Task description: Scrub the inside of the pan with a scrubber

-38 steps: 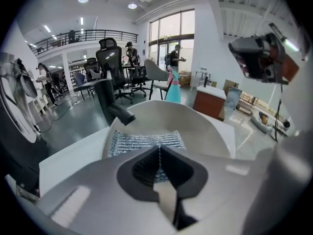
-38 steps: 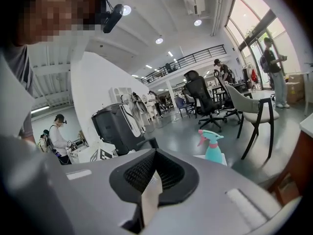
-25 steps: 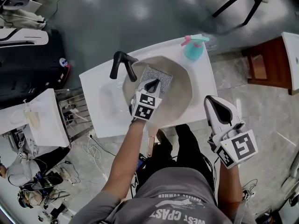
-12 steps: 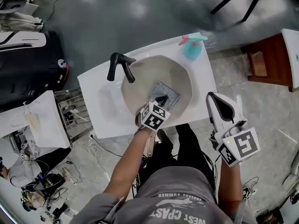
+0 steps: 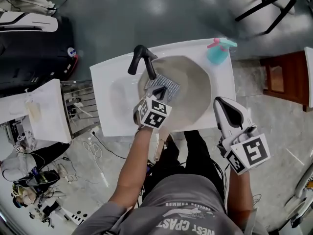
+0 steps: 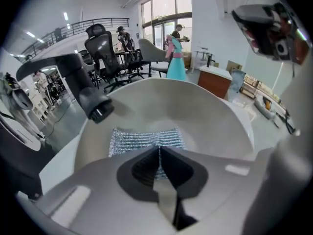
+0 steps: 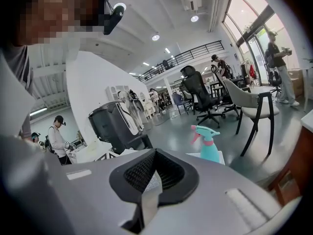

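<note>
Your left gripper pinches the silver scrubber tight in its fingers, holding it on the far left side inside the pan on the white table. Your right gripper is just right of the pan, its fingers closed together with nothing in them.

Glossy grey floor, black office chairs, tall windows, round ceiling lights, wooden cabinet

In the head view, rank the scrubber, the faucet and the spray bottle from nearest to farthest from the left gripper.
1. scrubber, clamped in the left gripper, inside the pan.
2. faucet, just beyond, at upper left.
3. spray bottle, far off at upper right.
</note>
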The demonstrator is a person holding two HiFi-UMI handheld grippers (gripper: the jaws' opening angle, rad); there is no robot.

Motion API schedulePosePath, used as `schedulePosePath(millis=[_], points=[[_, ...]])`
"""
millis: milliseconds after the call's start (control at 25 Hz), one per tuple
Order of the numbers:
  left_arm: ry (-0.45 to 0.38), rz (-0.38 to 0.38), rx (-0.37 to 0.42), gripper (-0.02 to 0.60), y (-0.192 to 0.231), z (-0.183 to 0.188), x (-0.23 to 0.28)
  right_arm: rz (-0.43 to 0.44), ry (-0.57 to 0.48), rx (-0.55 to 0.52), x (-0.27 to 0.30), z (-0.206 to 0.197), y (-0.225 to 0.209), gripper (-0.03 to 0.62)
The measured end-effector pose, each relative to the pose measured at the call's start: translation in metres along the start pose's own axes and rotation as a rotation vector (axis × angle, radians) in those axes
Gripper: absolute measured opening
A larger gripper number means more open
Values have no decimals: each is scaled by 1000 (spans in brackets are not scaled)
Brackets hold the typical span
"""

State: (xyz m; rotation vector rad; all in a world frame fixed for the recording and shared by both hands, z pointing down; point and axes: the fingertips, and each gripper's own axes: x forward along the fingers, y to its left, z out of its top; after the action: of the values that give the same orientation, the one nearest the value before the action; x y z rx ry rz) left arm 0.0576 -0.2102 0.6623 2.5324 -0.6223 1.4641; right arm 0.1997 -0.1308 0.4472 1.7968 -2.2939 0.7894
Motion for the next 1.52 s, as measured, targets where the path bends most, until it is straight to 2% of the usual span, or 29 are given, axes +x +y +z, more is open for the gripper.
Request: schedulePosePath(millis=[80, 200, 320, 480, 640, 760, 960, 1040, 1320, 1520], points=[[-17, 19, -11, 12, 12, 11, 4, -2, 3, 0, 0, -1, -2, 2], [-27, 5, -16, 11, 13, 28, 19, -21, 6, 5, -4, -3, -12, 2], [-25, -35, -4, 11, -3, 44, 36, -43, 5, 15, -10, -7, -24, 2], [1, -128, 43, 11, -44, 56, 56, -72, 4, 31, -20, -13, -38, 2], [57, -201, 103, 12, -79, 43, 58, -96, -2, 41, -29, -13, -50, 2], [134, -223, 150, 11, -88, 16, 45, -92, -4, 38, -27, -8, -49, 2], [260, -167, 276, 12, -79, -38, 17, -42, 0, 15, -7, -2, -28, 2], [277, -135, 283, 12, -65, -47, 10, -19, 5, 6, 2, -2, -16, 2], [209, -25, 214, 12, -12, -18, 16, 36, 24, -17, 23, -2, 4, 2], [172, -29, 203, 12, -5, 10, 38, -2, 25, -7, 15, -4, -15, 2]])
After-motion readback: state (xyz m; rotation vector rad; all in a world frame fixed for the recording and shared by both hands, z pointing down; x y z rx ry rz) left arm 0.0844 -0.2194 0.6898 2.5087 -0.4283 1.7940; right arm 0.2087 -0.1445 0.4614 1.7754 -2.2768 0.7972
